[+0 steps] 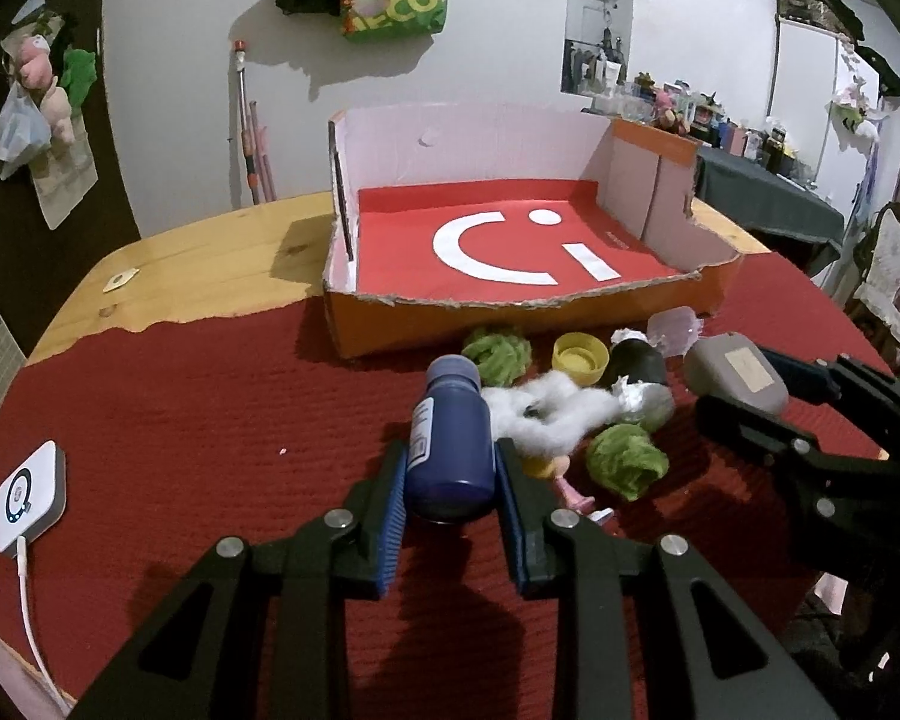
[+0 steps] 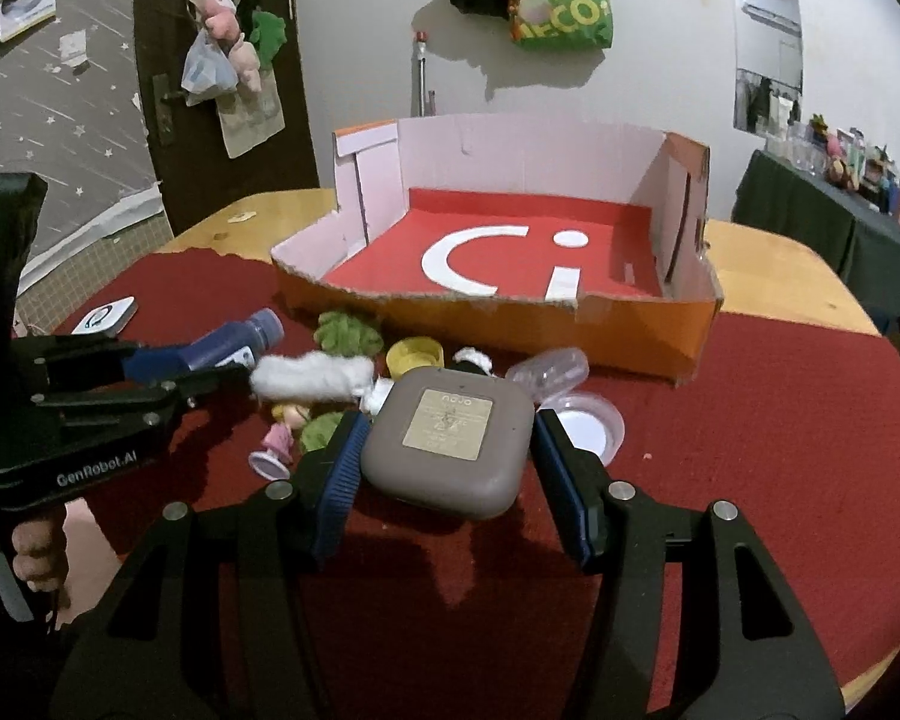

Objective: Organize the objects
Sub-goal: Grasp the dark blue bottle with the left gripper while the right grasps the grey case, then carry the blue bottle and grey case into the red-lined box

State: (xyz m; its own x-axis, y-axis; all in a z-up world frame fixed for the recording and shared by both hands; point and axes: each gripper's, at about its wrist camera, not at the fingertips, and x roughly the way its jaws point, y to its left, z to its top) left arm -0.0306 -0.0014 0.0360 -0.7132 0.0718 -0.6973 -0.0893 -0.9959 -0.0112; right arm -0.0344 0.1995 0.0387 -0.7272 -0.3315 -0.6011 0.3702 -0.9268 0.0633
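Observation:
My left gripper [image 1: 450, 457] is shut on a dark blue bottle [image 1: 450, 438] with a white label, its cap pointing away toward the box. The bottle is tilted over the red mat. My right gripper [image 2: 449, 427] is shut on a flat grey case [image 2: 450, 438] with rounded corners and a beige sticker. In the left wrist view the right gripper [image 1: 744, 399] shows at the right with the grey case [image 1: 738, 372]. The right wrist view has the left gripper [image 2: 210, 367] and blue bottle [image 2: 234, 348] at the left. An open orange cardboard box [image 1: 510, 324] with a red floor stands beyond both.
Between the grippers and the box [image 2: 510, 330] lie green fluffy balls [image 1: 627, 461], white cotton [image 1: 558, 411], a yellow cap [image 1: 581, 355], a black item [image 1: 636, 363], a pink figurine [image 2: 279, 438] and clear round lids [image 2: 588, 426]. A white device [image 1: 30, 495] with a cable sits at the left.

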